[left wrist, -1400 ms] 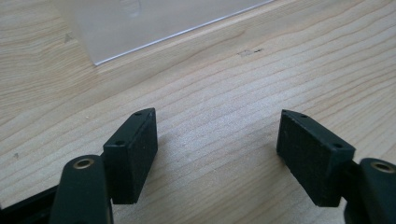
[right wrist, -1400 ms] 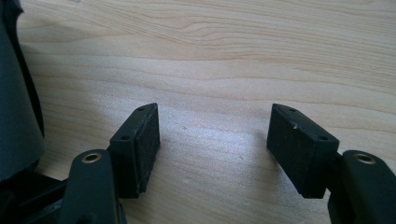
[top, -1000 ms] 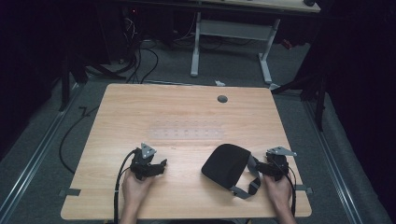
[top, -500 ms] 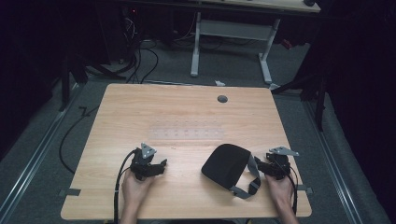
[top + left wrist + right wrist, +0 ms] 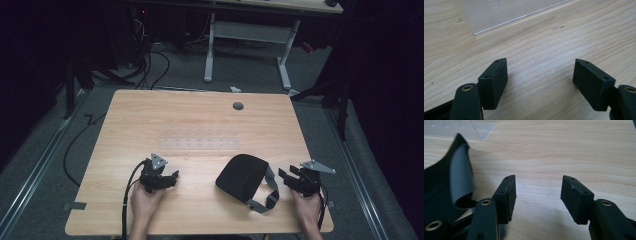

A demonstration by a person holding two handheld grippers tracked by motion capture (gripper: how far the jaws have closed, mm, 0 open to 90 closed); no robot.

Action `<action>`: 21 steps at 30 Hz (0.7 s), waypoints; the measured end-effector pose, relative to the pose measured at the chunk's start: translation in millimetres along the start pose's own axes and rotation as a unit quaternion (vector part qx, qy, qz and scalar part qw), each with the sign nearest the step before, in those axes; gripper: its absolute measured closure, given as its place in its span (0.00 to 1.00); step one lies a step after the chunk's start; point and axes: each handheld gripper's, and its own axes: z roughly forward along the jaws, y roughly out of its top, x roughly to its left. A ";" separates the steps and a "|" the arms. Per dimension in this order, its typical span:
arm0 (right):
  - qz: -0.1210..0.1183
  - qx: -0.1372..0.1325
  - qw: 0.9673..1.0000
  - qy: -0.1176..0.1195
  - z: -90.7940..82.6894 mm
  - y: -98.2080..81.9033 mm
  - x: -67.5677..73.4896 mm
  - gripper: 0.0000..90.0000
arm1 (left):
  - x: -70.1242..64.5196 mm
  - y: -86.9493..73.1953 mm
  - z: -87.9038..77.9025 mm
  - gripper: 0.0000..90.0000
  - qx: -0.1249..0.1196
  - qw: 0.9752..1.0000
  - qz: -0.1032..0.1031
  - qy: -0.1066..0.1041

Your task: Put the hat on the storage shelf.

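A black padded item (image 5: 241, 175) with a grey strap (image 5: 268, 192) lies on the wooden table (image 5: 200, 115), near the front and right of centre. My right gripper (image 5: 286, 175) rests just right of it, jaws pointing at the strap, open and holding nothing. In the right gripper view the open right gripper (image 5: 539, 180) frames bare wood, and the black item (image 5: 441, 185) with its grey strap (image 5: 460, 170) lies to the left of the jaws. My left gripper (image 5: 172, 176) sits at the front left, open. The left gripper (image 5: 540, 65) has only wood between its jaws.
A clear plastic sheet (image 5: 200, 140) lies flat on the middle of the table; its edge appears as the clear sheet (image 5: 499, 12) ahead of the left jaws. A round cable hole (image 5: 238, 106) sits near the far edge. Cables run along the floor on the left.
My right gripper has drawn slightly to the right, away from the black item. The left gripper and the item have not moved.
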 end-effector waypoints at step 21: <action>-0.024 -0.051 0.997 0.056 -37.4 8.4 12.6 0.44 | 0.0 0.0 0.0 0.31 0.000 1.000 0.000 0.000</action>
